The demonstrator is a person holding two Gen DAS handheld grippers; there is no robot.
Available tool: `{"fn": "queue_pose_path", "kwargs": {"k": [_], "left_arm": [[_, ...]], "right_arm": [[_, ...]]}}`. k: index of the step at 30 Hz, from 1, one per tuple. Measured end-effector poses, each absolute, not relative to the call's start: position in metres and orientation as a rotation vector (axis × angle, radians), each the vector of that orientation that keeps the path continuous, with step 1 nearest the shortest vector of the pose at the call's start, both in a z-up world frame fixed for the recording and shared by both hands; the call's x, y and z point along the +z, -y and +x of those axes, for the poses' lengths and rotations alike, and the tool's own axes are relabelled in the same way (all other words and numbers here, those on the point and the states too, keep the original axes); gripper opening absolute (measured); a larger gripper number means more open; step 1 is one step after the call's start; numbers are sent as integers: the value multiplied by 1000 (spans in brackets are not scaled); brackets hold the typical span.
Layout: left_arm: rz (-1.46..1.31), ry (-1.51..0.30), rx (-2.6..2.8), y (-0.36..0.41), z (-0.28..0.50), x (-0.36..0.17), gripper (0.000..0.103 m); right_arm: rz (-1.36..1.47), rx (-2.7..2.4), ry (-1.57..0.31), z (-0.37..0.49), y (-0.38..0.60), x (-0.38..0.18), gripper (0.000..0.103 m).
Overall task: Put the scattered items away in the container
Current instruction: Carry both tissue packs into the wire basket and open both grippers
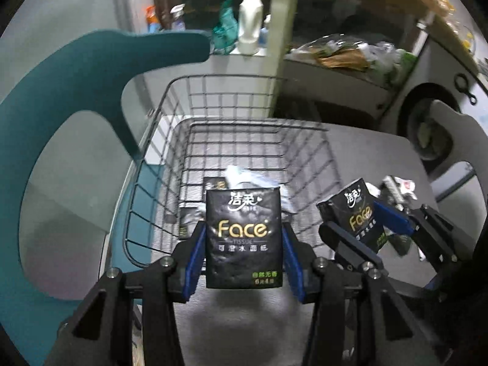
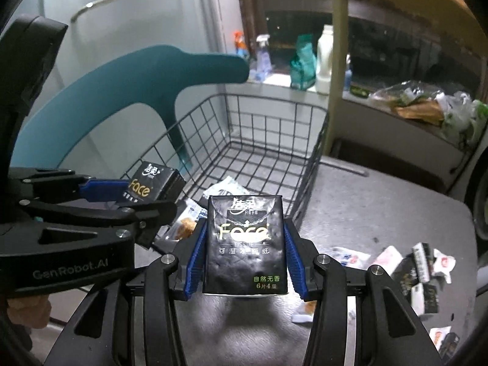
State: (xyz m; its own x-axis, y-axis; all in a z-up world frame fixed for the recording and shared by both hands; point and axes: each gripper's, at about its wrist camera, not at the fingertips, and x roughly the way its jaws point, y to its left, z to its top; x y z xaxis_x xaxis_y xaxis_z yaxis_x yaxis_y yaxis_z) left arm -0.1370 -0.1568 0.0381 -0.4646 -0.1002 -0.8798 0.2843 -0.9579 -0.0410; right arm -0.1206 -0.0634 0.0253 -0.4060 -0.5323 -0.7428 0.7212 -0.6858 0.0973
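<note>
Left wrist view first: the left claw (image 1: 244, 244) is clamped on a black Face tissue pack (image 1: 243, 238), blue pads pressed to both of its sides, pack standing upright. It hangs just short of the near rim of the wire basket (image 1: 158, 122), which sits on the grey desk (image 1: 381, 158). The basket already holds a few packets on its floor. To the right of the basket the right claw (image 1: 363, 228) grips a second tissue pack (image 1: 360, 216), tilted.

Right wrist view: same story, the right claw's pack is squeezed between its pads, upright, near the basket's front right corner. The left claw sits to the left of that corner, right at the basket's near rim. More scattered packets (image 2: 421, 274) lie on the desk well to the right of the basket, so the task is far from finished imo.

For the drop I'd carry each pack past the rim before letting go, and stagger the two releases so the claws don't bump over the basket
</note>
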Motion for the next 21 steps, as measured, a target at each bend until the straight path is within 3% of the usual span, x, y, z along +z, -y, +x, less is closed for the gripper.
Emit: {"fn": "queue_pose_path", "kwargs": {"k": [8,14,21], "left_arm": [[1509,-316,-2475,175,-142,22,52],[1503,-323,-2487,173,-141,22,61],[1495,-327,-2503,164,-135,29,62]], "right_arm": [[1014,-2136,-324,-122,63,17,50],[999,-2162,-319,-119,56,23,57],[998,-2194,-283,-119,14,37,57]]}}
